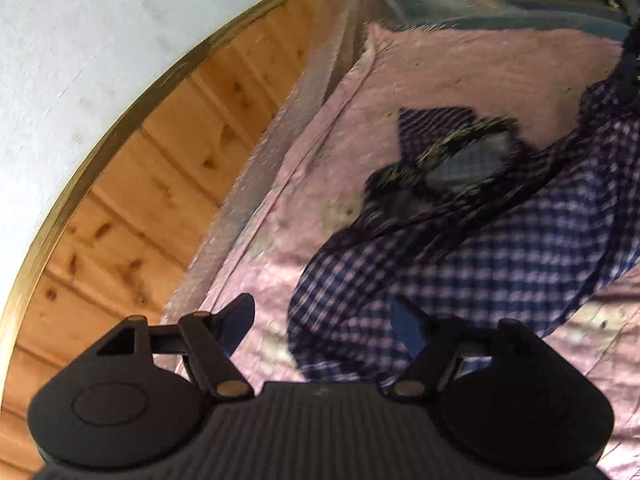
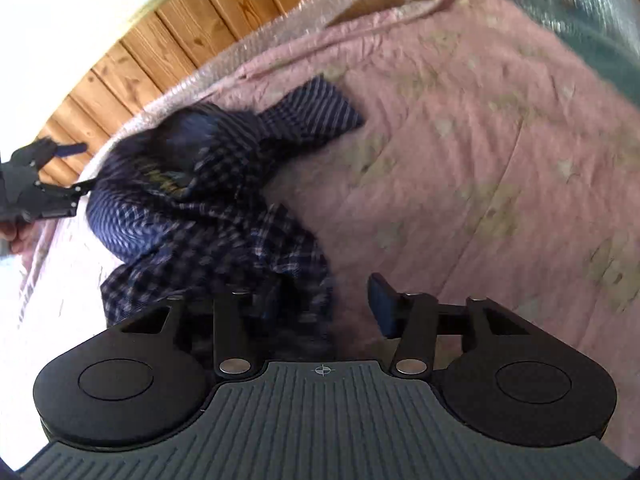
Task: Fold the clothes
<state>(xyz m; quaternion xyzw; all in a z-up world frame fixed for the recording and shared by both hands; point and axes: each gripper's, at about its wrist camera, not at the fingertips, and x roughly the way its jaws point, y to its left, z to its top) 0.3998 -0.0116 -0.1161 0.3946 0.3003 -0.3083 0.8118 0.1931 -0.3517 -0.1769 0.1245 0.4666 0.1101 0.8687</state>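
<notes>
Your shirt (image 1: 460,240) lies crumpled on the bedspread (image 1: 460,68), which covers the bed. Behind the bed runs the plank wall (image 1: 168,184). Your left hand-held gripper (image 1: 322,320) hangs over the shirt's near edge; your right hand-held gripper (image 2: 324,304) sits at the shirt's opposite side, cloth between its fingers.
</notes>
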